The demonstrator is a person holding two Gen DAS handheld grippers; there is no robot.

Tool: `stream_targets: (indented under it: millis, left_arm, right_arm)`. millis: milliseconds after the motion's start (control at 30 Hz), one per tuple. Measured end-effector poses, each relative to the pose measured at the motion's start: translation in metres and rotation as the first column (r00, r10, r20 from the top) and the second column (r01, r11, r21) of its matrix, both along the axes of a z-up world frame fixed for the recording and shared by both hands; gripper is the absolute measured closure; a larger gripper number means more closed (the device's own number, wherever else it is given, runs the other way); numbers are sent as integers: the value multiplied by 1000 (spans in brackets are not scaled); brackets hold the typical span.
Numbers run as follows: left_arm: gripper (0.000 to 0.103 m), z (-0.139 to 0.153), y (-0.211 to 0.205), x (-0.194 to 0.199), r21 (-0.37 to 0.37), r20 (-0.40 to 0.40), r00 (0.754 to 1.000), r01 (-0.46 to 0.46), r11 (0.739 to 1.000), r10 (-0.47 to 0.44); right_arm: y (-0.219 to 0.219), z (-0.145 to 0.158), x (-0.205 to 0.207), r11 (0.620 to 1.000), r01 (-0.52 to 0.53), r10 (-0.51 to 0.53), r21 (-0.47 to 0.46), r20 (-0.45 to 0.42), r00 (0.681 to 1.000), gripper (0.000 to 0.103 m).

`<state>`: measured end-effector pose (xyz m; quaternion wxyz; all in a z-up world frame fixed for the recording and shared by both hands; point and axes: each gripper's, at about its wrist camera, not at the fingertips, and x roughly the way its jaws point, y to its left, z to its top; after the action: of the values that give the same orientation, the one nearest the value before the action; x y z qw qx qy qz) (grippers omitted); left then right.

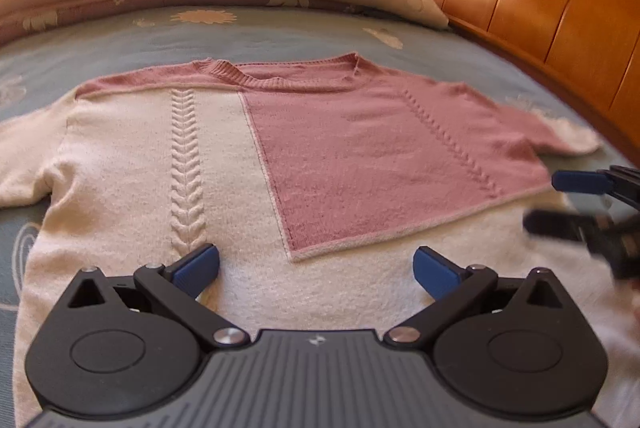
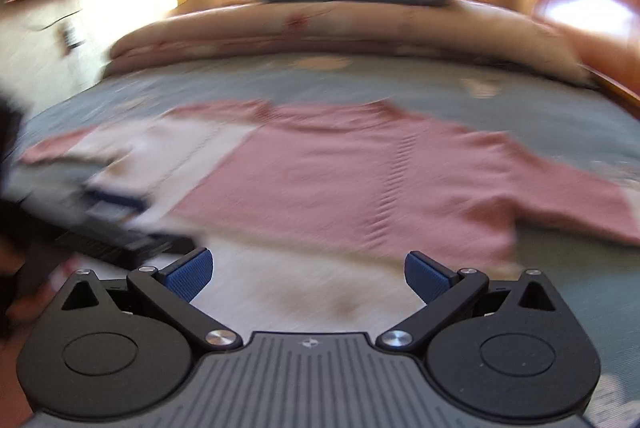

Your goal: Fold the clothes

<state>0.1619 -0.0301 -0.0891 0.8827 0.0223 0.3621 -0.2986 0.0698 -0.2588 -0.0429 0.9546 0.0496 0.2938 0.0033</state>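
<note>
My right wrist view is smeared with blur, so the sweater's (image 2: pixel 360 171) far sleeve is hard to read. It lies flat on the bed (image 1: pixel 280 31). Left tongs (image 1: pixel 316 268) and right tongs (image 2: pixel 308 274) hover over its hem, both released, gripping nothing.

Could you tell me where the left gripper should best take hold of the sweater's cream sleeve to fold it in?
Probably at the cuff end of the cream sleeve, approached from the outer left. The sleeve lies flat and spread away from the sweater body, so its free end lifts easily. The left gripper is open over the hem.
</note>
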Motion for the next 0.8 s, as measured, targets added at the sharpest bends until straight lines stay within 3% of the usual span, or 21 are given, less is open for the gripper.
stream_targets:
  millis: [100, 200, 300, 367, 667, 800]
  left_arm:
    - [1, 0, 6, 4, -50, -27, 1000, -8, 999, 7]
    - [1, 0, 6, 6, -68, -35, 999, -12, 998, 10]
    - [1, 0, 5, 6, -62, -34, 999, -9, 998, 7]
    - [1, 0, 4, 6, -57, -33, 999, -6, 998, 4]
    - [1, 1, 6, 9, -77, -52, 999, -17, 997, 13]
    - [1, 0, 7, 9, -87, -57, 998, -25, 996, 20]
  right_arm:
    - [-22, 3, 18, 998, 36, -35, 49, -14, 999, 0]
    - [-40, -21, 46, 994, 84, -76, 64, -125, 989, 0]
    - [-42, -31, 49, 999, 33, -32, 11, -110, 993, 0]
    - [-36, -30, 46, 999, 8, -13, -42, -126, 992, 0]
    - [-28, -20, 0, 996, 33, -48, -86, -178, 983, 0]
    - [-16, -6, -15, 998, 15, -24, -58, -155, 988, 0]
